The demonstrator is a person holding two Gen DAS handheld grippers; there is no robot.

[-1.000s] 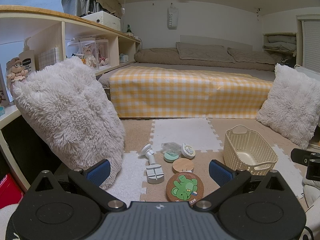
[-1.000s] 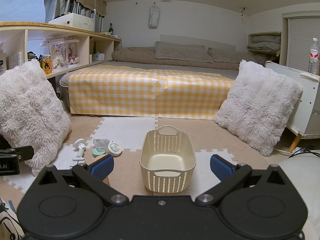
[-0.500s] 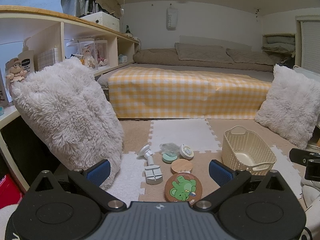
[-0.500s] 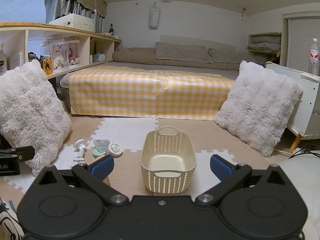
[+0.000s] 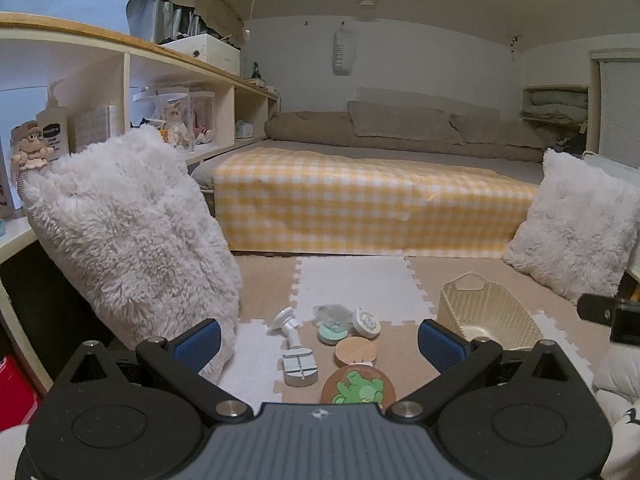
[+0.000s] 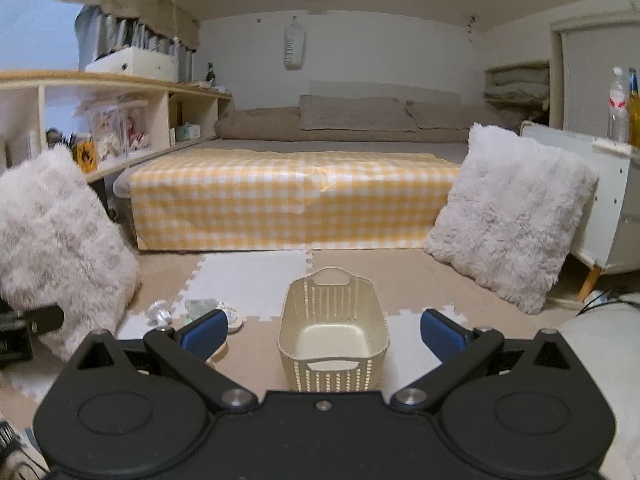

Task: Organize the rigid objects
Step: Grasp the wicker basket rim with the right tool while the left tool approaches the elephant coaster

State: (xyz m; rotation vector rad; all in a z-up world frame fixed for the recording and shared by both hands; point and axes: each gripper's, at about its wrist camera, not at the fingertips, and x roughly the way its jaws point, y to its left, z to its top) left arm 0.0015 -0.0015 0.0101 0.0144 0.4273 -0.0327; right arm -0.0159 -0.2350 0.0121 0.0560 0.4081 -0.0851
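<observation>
Small rigid objects lie on the floor mats: a white clamp mount point(image 5: 295, 350), a mint round case point(image 5: 332, 333), a white round tin point(image 5: 366, 322), a plain cork coaster point(image 5: 357, 351), a clear lump point(image 5: 331, 313) and a coaster with a green frog point(image 5: 359, 387). A cream plastic basket point(image 5: 486, 320) stands empty to their right; it sits straight ahead in the right wrist view point(image 6: 333, 330). My left gripper point(image 5: 319, 342) is open and empty above the objects. My right gripper point(image 6: 323, 330) is open and empty, its fingers either side of the basket.
A fluffy white pillow point(image 5: 128, 232) leans on the shelf unit at left. Another pillow point(image 6: 508, 216) leans at right by a white cabinet point(image 6: 612, 208). A bed with a yellow checked cover point(image 6: 296, 196) closes off the back.
The left gripper has drawn back slightly, so the frog coaster sits lower behind its body. The right view has shifted a little left and forward toward the basket. Both stay open.
</observation>
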